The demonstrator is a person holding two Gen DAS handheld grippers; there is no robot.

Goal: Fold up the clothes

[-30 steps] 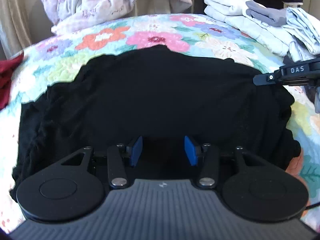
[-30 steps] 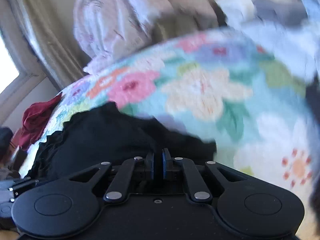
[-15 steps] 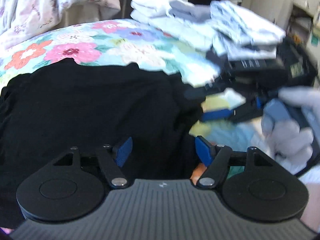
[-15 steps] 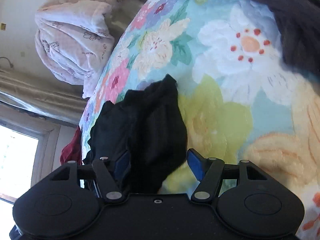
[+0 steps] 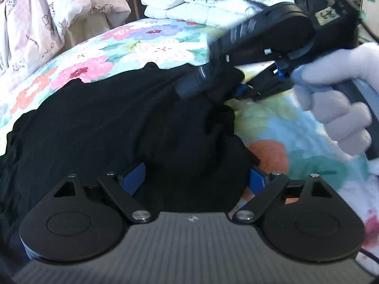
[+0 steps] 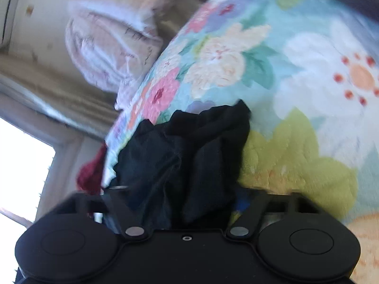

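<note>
Lying spread over the floral quilt (image 5: 146, 45), the black garment (image 5: 106, 123) fills the middle of the left wrist view from nine o'clock across to about three o'clock, its right edge bunched into folds. The left gripper (image 5: 196, 179) hangs over that near edge with its jaws wide, having just been opening; black cloth lies between the blue pads (image 5: 132, 179) but they do not press on it. At two o'clock the right gripper (image 5: 239, 90), carried by a gloved hand (image 5: 336, 104), has just been closing and pinches a gathered corner of the garment. From the right wrist view the bunched black cloth (image 6: 189, 161) rises out of narrow jaws toward twelve o'clock. Folded pale clothes (image 5: 189, 2) are stacked at twelve o'clock on the quilt's far side
</note>
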